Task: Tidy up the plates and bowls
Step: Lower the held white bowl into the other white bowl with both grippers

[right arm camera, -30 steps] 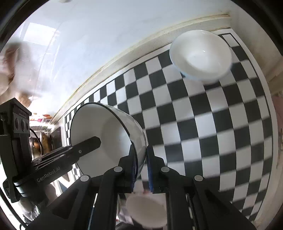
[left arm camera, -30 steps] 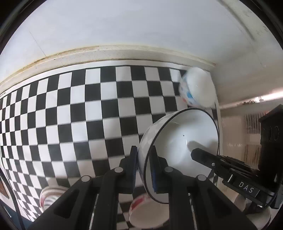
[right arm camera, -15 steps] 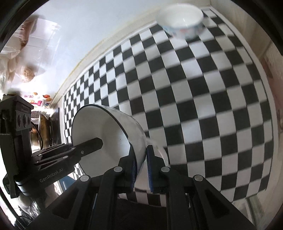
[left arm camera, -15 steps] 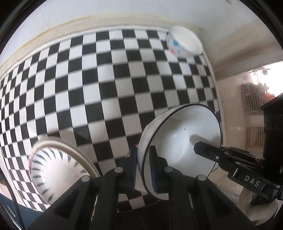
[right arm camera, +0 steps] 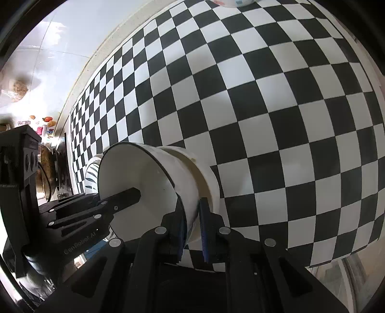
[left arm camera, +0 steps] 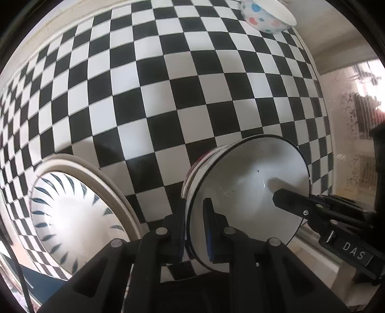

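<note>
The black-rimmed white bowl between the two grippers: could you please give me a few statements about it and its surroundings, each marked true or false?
1. Both the left gripper and the right gripper are shut on the rim of the black-rimmed bowl. True.
2. The black-rimmed bowl is held over bare tablecloth. False: another white bowl sits directly beneath it.
3. A plate with dark blue leaf strokes lies beside the bowl on the checkered cloth. True.
4. The spotted bowl at the far edge is stacked inside the plate. False: it stands apart, on its own.
</note>
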The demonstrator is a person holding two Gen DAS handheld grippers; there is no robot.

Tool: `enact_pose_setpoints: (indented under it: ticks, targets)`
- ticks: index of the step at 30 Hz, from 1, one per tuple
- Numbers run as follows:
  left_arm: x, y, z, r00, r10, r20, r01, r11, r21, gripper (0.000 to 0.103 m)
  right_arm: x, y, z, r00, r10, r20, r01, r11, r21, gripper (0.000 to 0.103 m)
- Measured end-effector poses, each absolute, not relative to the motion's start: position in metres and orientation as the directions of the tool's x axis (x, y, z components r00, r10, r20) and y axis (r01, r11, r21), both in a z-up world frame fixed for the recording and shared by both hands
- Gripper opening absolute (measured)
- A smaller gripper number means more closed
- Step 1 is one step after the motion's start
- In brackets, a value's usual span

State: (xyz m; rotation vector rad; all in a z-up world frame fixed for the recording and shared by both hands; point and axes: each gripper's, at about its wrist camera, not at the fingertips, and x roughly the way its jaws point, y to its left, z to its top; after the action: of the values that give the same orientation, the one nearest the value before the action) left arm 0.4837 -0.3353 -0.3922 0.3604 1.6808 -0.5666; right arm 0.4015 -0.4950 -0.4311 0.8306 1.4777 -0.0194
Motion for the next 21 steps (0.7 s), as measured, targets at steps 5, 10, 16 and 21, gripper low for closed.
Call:
enact_pose_setpoints:
  ticks: [5, 10, 16, 21]
  targets:
    - [0.479, -0.348, -0.398, -0.178, -0.044, -0.983, 0.549, 0.824, -0.136, 0.011, 0.401, -0.492, -0.436, 0.123, 0.467, -0.875, 0.494, 0.736, 0.462, 0.012]
    - [0.475, -0.346, -0.404, -0.186, -0.023, -0.982, 0.553, 0.824, -0.124, 0.011, 0.4, -0.489, -0.437, 0.107, 0.453, -0.885, 0.483, 0.754, 0.444, 0.013]
    - [0.472, -0.342, -0.406, -0.191, -0.019, -0.981, 0.548, 0.827, -0.123, 0.011, 0.403, -0.488, -0.434, 0.089, 0.442, -0.893, 0.476, 0.768, 0.428, 0.013]
    - [0.47, -0.338, -0.405, -0.195, -0.021, -0.981, 0.544, 0.83, -0.126, 0.011, 0.407, -0.488, -0.431, 0.059, 0.417, -0.907, 0.486, 0.782, 0.391, 0.015]
